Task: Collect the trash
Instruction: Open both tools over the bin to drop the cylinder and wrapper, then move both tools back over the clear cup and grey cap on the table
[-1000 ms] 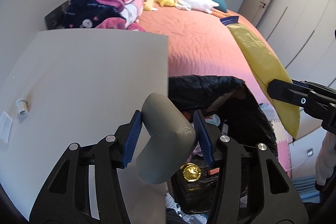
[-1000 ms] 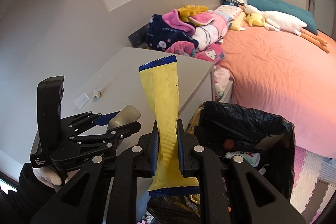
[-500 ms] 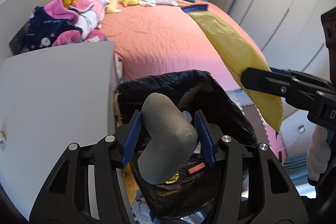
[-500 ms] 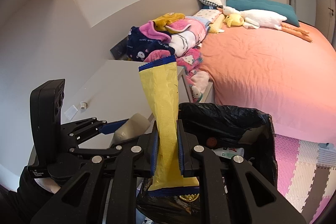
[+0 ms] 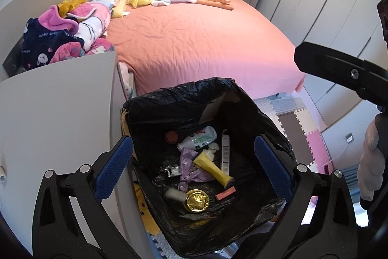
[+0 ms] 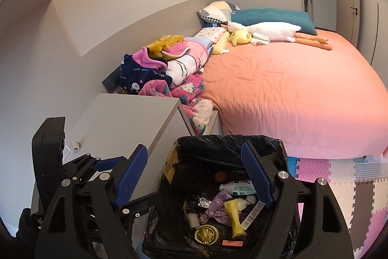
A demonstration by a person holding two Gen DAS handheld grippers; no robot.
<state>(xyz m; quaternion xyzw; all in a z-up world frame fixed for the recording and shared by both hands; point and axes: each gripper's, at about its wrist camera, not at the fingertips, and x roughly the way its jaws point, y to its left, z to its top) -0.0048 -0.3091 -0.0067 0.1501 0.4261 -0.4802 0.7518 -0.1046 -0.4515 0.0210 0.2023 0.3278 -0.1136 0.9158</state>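
Here, a grey nightstand [image 5: 60,113] adjoins the pink-sheeted bed [image 5: 198,40].

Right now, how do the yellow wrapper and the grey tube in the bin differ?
The yellow wrapper is long, flat and twisted, lying across the heap; the grey tube is short, round and stubby, beside the gold foil disc. Both lie loose inside the black-lined bin, held by neither gripper.

Below both tools stands a bin [image 5: 184,98] with wrappers [image 5: 213,168] and a bottle [image 5: 198,138] inside; cabinet [image 5: 60,108] to its left, bed [image 5: 198,40] beyond.
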